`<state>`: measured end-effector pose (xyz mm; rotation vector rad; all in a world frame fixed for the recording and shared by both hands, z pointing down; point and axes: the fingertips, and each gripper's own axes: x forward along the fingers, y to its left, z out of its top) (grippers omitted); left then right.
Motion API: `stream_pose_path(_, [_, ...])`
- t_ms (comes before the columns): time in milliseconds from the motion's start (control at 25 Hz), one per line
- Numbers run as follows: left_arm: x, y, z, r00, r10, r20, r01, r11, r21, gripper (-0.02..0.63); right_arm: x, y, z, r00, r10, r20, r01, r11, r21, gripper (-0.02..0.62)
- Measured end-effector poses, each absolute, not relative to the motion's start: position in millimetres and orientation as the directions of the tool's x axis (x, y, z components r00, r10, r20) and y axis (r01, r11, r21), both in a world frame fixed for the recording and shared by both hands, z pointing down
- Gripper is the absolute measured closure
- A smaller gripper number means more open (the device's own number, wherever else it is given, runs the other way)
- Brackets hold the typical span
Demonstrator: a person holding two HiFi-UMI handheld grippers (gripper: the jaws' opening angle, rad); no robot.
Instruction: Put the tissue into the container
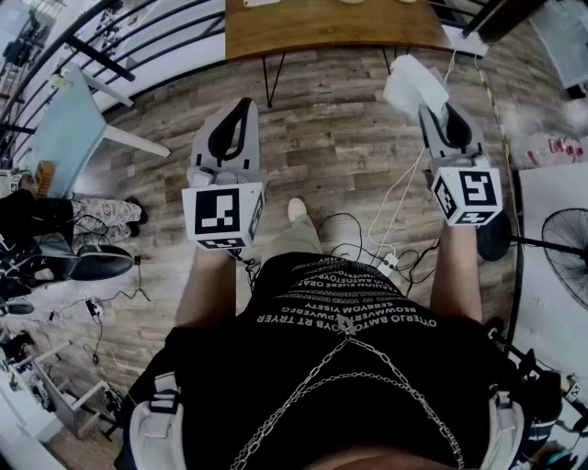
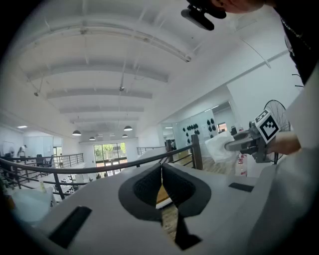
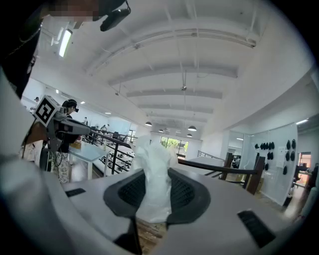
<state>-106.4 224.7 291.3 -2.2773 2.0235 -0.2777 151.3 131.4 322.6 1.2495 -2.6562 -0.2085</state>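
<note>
The white tissue (image 3: 154,179) stands crumpled between the pads of the right gripper (image 3: 155,191). The jaws are clamped on its lower part, and the loose upper end rises past the fingertips and flares out above them. In the head view the same tissue (image 1: 413,84) sticks out beyond the tip of the right gripper (image 1: 437,115) as a pale bunch, held in the air over the wood floor (image 1: 340,156) and just short of the near edge of a wooden table (image 1: 331,27). From the left gripper view it shows at the right as a white wad (image 2: 218,147) on the front of the right gripper (image 2: 238,146). The left gripper (image 2: 161,172) is held beside it, well apart from the tissue, with its dark pads pressed together at the tips and nothing between them. Cables (image 1: 395,248) trail across the floor below the person's arms, and a standing fan (image 1: 560,239) is at the far right.
</note>
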Motion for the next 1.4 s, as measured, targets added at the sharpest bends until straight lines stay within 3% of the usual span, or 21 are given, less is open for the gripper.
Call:
stream_pose_path(280, [-45.7,304.9,290.9,0.103,-0.99,0.095,-0.976,-0.119,-0.184,0.577,213.9,207.0,322.2,-0.636,-0.762,0.122,-0.743,0.647,0.173,0.48])
stream_pose_path(560, [-43.9,332.1,283.3,0.068,-0.994,0.087,-0.974,-0.085,-0.21,0.577,230.7,222.1,319.7,-0.649,-0.753,0.105,-0.748,0.657,0.092,0.479])
stream_pose_path(1400, [-144.5,138.6,298.2,0.137,-0.987,0.088,-0.967,-0.152,-0.204,0.577,130.4,69.9,291.0,-0.568,-0.823,-0.01,-0.817,0.562,0.132,0.479])
